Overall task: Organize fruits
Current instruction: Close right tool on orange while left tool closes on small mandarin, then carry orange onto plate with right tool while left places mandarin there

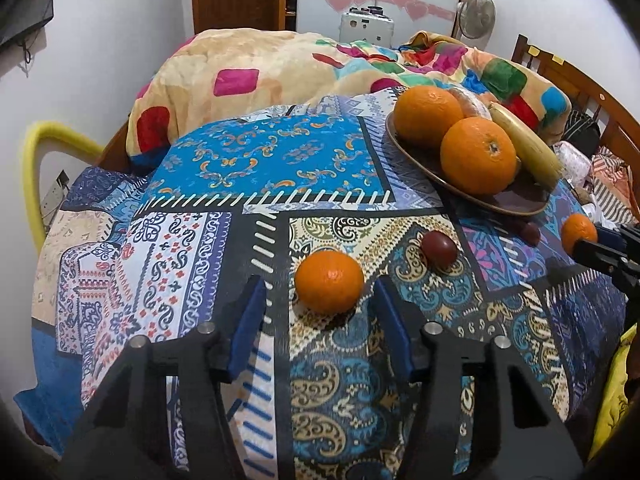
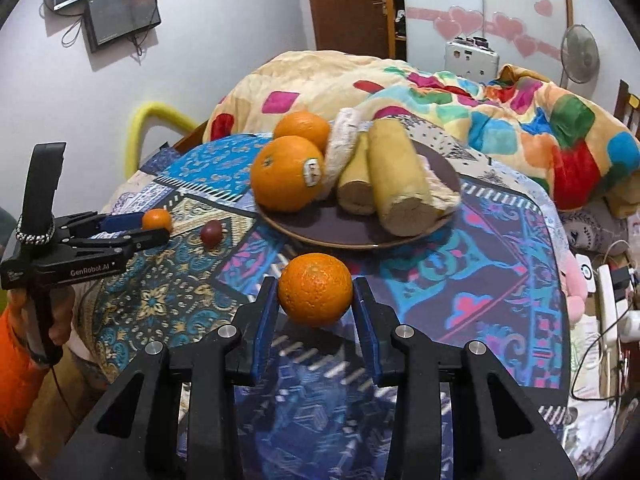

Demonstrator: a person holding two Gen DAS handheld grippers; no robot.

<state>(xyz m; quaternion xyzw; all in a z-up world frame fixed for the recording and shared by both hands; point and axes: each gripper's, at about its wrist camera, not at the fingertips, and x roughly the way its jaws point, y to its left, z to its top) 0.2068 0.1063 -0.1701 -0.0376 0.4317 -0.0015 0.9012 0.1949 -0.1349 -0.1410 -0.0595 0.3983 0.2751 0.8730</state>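
Near edge of the bed: right gripper (image 2: 314, 298) has its blue pads on both sides of an orange (image 2: 315, 289), seemingly clamped, the fruit apparently lifted just clear of the patterned bedspread (image 2: 500, 280).
Left gripper: left gripper (image 1: 320, 304) stands apart, its pads wide of a second loose orange (image 1: 329, 281) that sits on the cloth between them, untouched.
Destination: brown plate (image 2: 332, 236), toward the far right of the bed.
Step in hand: I judge the right-hand orange is being carried to the plate, while the left lines up its own pick.
Next move: raise the held orange over the plate rim and set it in the bare front part, clear of the stacked fruit; the left must close squarely.
Count, oranges: two on the plate (image 1: 478, 155), two off it.
Count, bananas: two (image 2: 394, 176), on the plate.
Count, dark red fruits: two (image 1: 439, 249), loose on the cloth.
Unclear: a pale wrapped item behind the oranges.
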